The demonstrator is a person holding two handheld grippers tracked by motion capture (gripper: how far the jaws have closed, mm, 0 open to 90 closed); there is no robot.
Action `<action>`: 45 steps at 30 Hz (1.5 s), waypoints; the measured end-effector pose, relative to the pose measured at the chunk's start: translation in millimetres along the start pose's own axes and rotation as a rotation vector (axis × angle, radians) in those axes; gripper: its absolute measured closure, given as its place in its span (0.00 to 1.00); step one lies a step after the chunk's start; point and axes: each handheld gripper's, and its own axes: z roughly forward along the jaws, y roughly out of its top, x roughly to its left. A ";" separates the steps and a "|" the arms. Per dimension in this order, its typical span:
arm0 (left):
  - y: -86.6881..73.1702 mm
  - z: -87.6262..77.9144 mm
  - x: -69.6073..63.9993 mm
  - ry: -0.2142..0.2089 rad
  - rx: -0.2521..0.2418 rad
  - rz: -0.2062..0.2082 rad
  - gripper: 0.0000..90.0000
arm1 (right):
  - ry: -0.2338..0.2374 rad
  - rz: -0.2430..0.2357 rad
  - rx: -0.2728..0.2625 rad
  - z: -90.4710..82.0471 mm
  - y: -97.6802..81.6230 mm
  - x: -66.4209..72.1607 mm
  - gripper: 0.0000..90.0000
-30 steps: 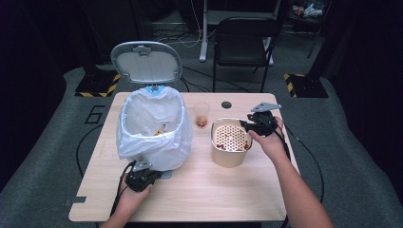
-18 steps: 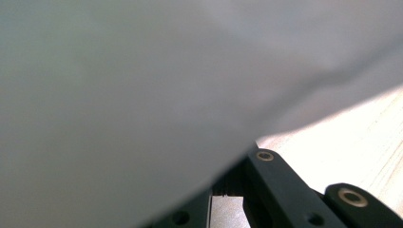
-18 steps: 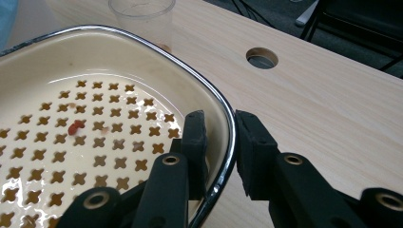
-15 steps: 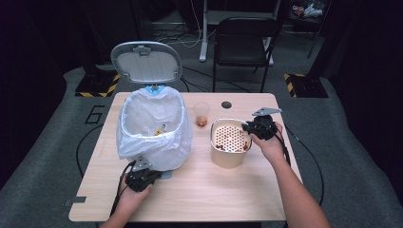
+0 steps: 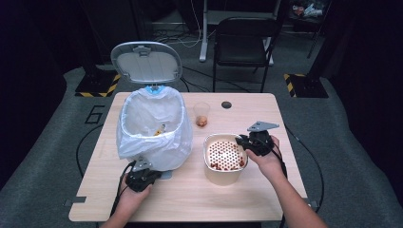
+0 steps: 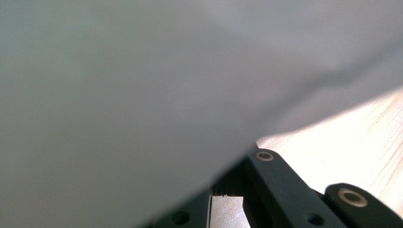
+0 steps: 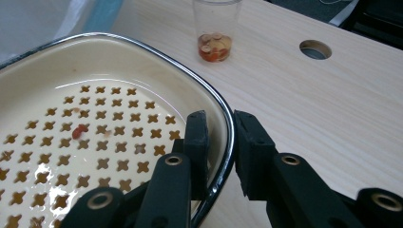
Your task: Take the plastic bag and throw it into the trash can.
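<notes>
This looks like a lab or studio set up for recording, not a home. A plain light wooden desk (image 5: pixel 247 199) with a cable hole (image 5: pixel 226 104) stands alone on grey carpet (image 5: pixel 342 142), with dark surroundings all round. Black and yellow hazard-striped blocks (image 5: pixel 304 84) sit on the floor behind it, beside a black folding chair (image 5: pixel 240 45) and loose cables (image 5: pixel 190 40). A large "6" (image 5: pixel 96 115) is marked on the carpet.

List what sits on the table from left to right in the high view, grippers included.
Left gripper at the bin's base → white-bagged trash bin with open grey lid → clear plastic cup holding reddish scraps → cream perforated pot with dark rim → right gripper on the pot's rim.
</notes>
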 end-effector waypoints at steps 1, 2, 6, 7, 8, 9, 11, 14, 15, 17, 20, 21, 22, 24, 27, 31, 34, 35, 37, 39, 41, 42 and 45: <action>0.0 0.0 0.3 0.001 -0.001 0.005 1.00 | 0.005 0.000 0.000 -1.0 -0.7 2.7 0.84; -0.1 0.2 0.2 0.001 -0.004 0.004 1.00 | 0.011 -0.001 0.000 -1.7 -1.4 5.1 0.85; 0.0 0.0 0.1 0.000 0.001 0.000 1.00 | 0.017 -0.002 0.006 -4.2 -2.4 13.2 0.84; 0.2 -0.2 0.4 0.001 0.003 0.005 1.00 | 0.022 -0.011 0.012 -5.7 -3.0 17.8 0.84; 0.2 -0.2 0.4 0.001 0.003 0.005 1.00 | 0.023 -0.012 0.013 -6.5 -3.4 19.4 0.84; -0.1 0.2 0.1 -0.001 -0.002 -0.001 1.00 | 0.023 -0.010 0.013 -7.0 -3.8 21.0 0.84; 0.0 0.1 0.3 0.002 -0.002 0.002 1.00 | 0.023 -0.009 0.018 -8.0 -4.1 23.3 0.84; 0.0 0.1 0.2 0.002 -0.002 0.003 1.00 | 0.019 -0.008 0.024 -8.8 -3.9 25.5 0.84; -0.1 0.2 0.2 0.001 -0.002 0.001 1.00 | 0.014 -0.001 0.032 -9.7 -3.6 27.1 0.85; 0.0 0.1 0.3 0.001 -0.002 0.003 1.00 | 0.008 0.003 0.036 -10.5 -3.6 28.7 0.84; -0.1 0.2 0.1 0.001 -0.002 0.000 1.00 | 0.017 0.004 0.027 -11.6 -3.8 28.8 0.79; -0.1 0.1 0.2 0.002 -0.002 0.002 1.00 | 0.024 0.015 0.020 -13.0 -3.1 28.8 0.74; -0.1 0.1 0.2 0.002 -0.002 0.002 1.00 | 0.024 0.016 0.010 -14.7 -1.5 28.4 0.72; -0.1 0.1 0.2 0.002 -0.002 0.002 1.00 | 0.030 0.020 -0.007 -19.2 3.4 27.5 0.68; 0.1 -0.1 0.5 -0.001 0.001 0.004 1.00 | 0.022 0.010 -0.032 -25.4 13.0 25.2 0.63; 0.1 -0.1 0.4 0.001 0.000 0.003 1.00 | 0.031 0.011 -0.064 -27.4 26.5 15.3 0.58; -0.2 0.3 0.2 -0.004 -0.005 -0.002 1.00 | 0.040 0.013 -0.071 -25.2 33.7 9.4 0.56; 0.0 0.0 0.3 -0.003 -0.001 -0.001 1.00 | 0.048 -0.001 -0.077 -21.4 41.0 3.8 0.54; 0.1 0.0 0.4 -0.004 0.000 -0.001 1.00 | 0.038 -0.011 -0.074 -16.5 48.6 -0.6 0.53; 0.1 -0.1 0.5 -0.004 0.000 -0.001 1.00 | 0.039 -0.012 -0.075 -13.8 52.4 -3.0 0.53; 0.1 0.0 0.9 -0.005 -0.001 -0.003 1.00 | 0.025 -0.018 -0.084 -5.5 63.5 -9.8 0.51; 0.1 0.0 0.9 -0.005 -0.001 -0.003 1.00 | 0.025 -0.018 -0.084 -5.5 63.5 -9.8 0.51; -0.1 0.1 1.3 -0.006 -0.003 -0.004 1.00 | 0.029 -0.004 -0.093 3.6 73.4 -16.4 0.49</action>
